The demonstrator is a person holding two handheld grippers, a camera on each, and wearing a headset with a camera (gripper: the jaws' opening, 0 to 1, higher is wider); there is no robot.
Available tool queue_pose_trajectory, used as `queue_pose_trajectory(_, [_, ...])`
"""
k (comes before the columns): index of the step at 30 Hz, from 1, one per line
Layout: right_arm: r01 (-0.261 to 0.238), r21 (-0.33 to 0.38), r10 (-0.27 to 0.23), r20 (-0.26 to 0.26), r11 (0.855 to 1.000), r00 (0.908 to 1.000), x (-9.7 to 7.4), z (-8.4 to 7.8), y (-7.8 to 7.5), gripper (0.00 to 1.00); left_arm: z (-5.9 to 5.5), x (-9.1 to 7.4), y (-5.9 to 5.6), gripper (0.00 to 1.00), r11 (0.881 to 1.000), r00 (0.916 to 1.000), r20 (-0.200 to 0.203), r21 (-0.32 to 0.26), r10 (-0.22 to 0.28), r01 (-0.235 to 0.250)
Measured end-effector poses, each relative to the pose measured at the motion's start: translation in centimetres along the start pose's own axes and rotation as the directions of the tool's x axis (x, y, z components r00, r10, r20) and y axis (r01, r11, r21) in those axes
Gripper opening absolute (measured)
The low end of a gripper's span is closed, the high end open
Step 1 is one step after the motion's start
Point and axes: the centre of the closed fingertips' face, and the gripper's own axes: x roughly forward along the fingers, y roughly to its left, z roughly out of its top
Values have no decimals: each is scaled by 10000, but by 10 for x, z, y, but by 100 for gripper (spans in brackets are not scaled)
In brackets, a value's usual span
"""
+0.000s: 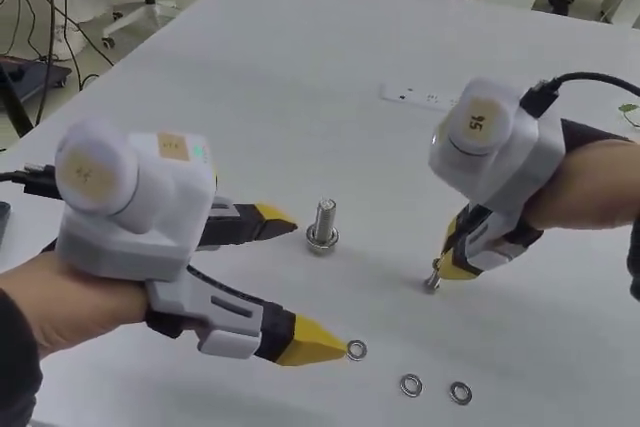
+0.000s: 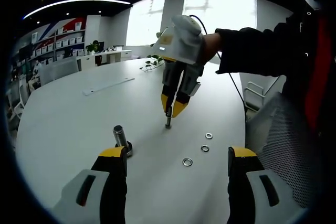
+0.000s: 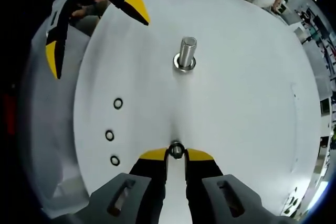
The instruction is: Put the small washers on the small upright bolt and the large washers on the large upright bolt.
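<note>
Three washers (image 1: 410,385) lie just beside my wide-open left gripper (image 1: 308,283); my right gripper (image 1: 445,270) narrows around the small bolt (image 2: 168,122), grip unclear.

Left gripper (image 1: 312,285) level, jaws wide; right gripper (image 1: 445,269) (tipped downward) jaws pinched together.

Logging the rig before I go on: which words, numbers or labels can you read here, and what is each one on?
"95", as far as it reads, turned sideways: sticker on the right gripper.
Two tan stickers on the left gripper: too blurred to read.
Marks on the white strip on the table: too small.
Red and blue wall graphics: unreadable.
</note>
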Motion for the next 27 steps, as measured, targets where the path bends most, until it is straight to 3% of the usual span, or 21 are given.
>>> queue_pose_trajectory(13, [-323, 186, 325, -103, 9993, 9994, 26, -6, -1, 14, 0, -1, 3, 79, 9999, 10000, -8, -72, 81, -81])
queue_pose_trajectory(27, [-257, 70, 257, -48, 9996, 9997, 28, -5, -5, 14, 0, -2, 4, 78, 9999, 9999, -26, -103, 118, -118])
